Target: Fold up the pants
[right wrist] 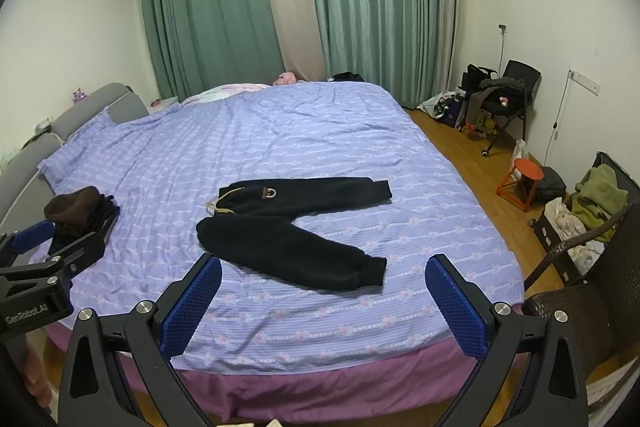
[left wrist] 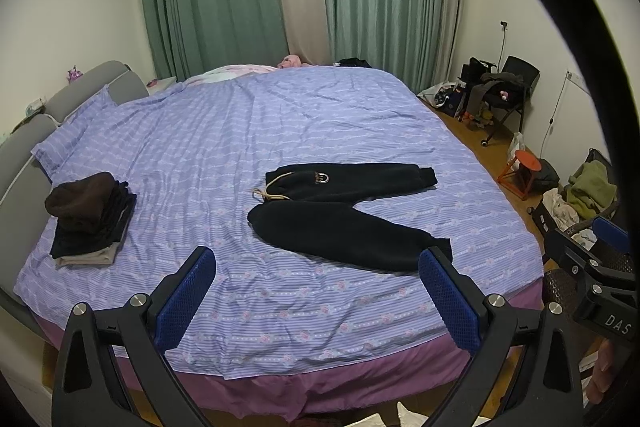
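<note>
On the bed (left wrist: 280, 131), black pants (left wrist: 344, 211) lie spread flat, a folded clothes pile (left wrist: 90, 215) at nine o'clock. Both the left hand-held gripper (left wrist: 316, 291) and right hand-held gripper (right wrist: 324, 299) hover spread wide, holding nothing.

Both cameras sit past the foot of the bed (left wrist: 280, 311), looking across it toward the curtains (right wrist: 208, 7), probably side by side.

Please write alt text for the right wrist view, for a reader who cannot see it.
Black pants lie spread out, legs apart, on a purple bed. The open right gripper hovers near the bed's edge, and a stack of clothes sits at left.
</note>
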Motion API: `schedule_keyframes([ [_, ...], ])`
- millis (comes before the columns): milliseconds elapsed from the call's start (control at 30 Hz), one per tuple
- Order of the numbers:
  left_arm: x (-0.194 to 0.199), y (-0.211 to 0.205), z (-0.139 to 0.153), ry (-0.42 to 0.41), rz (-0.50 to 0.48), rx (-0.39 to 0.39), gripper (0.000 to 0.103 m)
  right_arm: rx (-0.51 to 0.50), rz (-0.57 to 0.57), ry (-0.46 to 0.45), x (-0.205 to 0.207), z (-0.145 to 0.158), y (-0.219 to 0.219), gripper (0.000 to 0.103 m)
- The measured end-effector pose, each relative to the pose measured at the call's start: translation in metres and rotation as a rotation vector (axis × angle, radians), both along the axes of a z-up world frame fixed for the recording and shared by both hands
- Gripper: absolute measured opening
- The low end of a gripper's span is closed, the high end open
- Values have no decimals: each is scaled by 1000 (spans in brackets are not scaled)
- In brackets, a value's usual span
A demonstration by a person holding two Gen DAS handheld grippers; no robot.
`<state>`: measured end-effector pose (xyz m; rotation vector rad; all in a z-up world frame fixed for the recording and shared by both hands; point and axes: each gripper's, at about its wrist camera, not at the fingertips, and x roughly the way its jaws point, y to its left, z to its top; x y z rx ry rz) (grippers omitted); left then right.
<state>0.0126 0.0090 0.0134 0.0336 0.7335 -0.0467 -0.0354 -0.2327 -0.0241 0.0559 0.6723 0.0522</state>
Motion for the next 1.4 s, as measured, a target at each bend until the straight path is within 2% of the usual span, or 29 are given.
schedule_keyframes([
  [633, 5, 4, -12, 14, -10, -4, 103, -12, -16, 23, 13, -1, 12, 102],
  [933, 41, 28, -30, 52, -23, 28, 103, -26, -64, 71, 41, -15, 32, 102],
  [1067, 72, 49, -58, 92, -25, 48, 103, -18, -111, 117, 63, -38, 45, 102],
  [1300, 139, 77, -128, 134, -54, 87, 103, 56, -230, 241, 116, -121, 55, 102],
  [1400, 171, 85, -162, 156, -41, 59, 103, 97, -299, 281, 134, -160, 49, 103],
])
